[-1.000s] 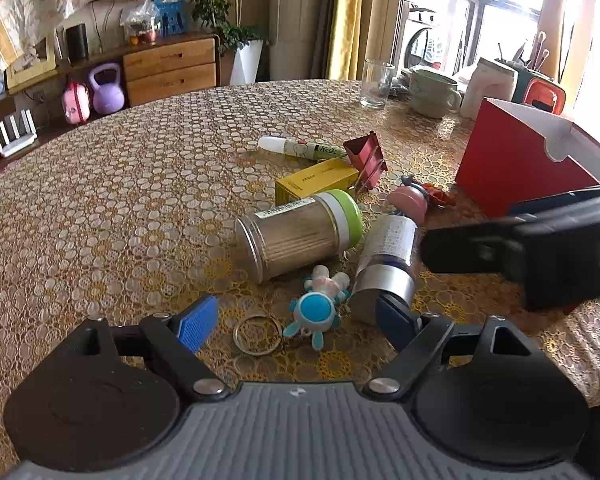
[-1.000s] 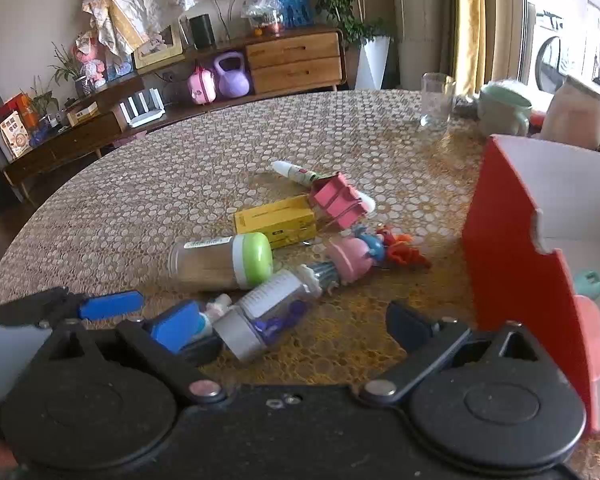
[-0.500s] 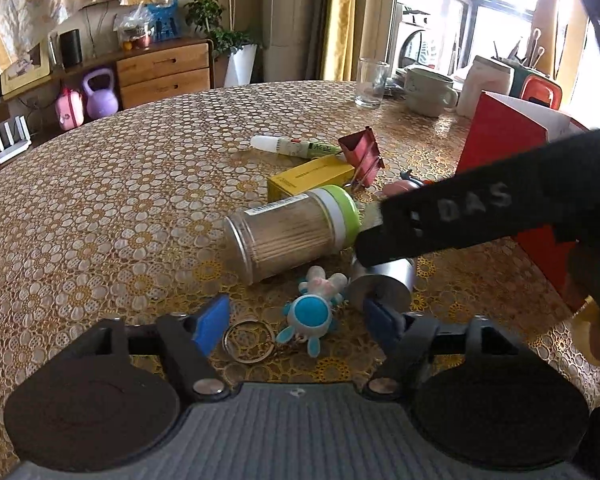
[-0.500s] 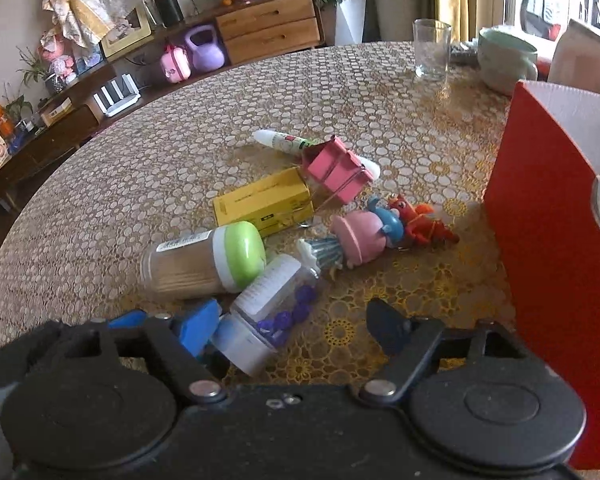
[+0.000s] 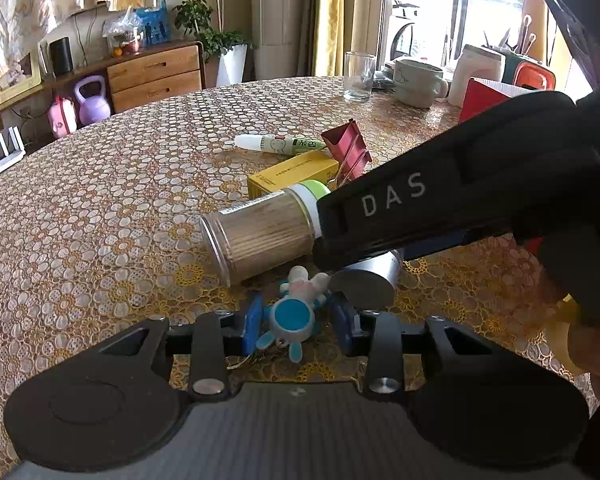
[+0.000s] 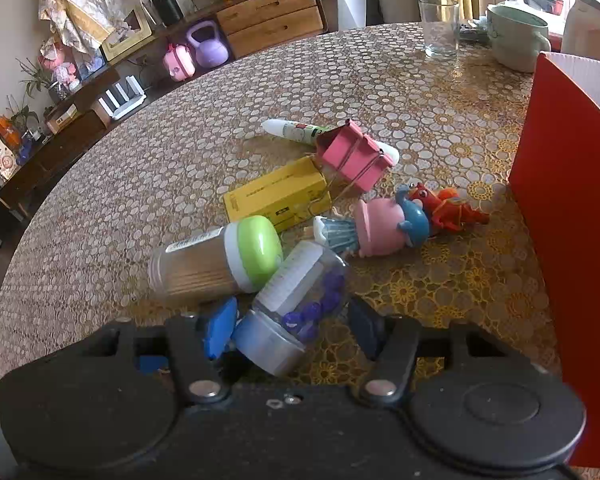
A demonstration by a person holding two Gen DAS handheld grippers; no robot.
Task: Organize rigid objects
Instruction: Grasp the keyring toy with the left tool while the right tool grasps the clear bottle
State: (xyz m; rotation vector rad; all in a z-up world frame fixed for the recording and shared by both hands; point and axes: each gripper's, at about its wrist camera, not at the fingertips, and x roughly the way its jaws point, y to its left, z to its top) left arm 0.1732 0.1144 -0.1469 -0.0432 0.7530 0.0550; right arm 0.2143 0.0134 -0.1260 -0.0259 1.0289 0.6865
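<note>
My left gripper (image 5: 297, 321) is low over the table, its jaws closing around a small blue and white animal keychain toy (image 5: 292, 318). The blue pads sit close on either side, with a slight gap still showing. My right gripper (image 6: 292, 326) is closing around a clear jar of purple pins (image 6: 296, 300) that lies on its side. The left pad (image 6: 220, 326) is at the jar's pale lid, while the right pad stands apart. The right gripper's black housing (image 5: 440, 200) hides part of the toothpick jar with a green lid (image 6: 224, 258).
Beyond lie a yellow box (image 6: 276, 196), a pink binder clip (image 6: 352, 156), a glue pen (image 6: 292, 130), a pink and blue figure (image 6: 384, 228) and a red toy (image 6: 452, 208). A red box (image 6: 560, 220) stands at the right. A glass (image 6: 438, 26) and mug (image 6: 516, 36) are at the back.
Both pairs of jaws have narrowed. The left gripper has moved in around the keychain toy. The right gripper has dropped closer around the pin jar and crossed the left wrist view.
</note>
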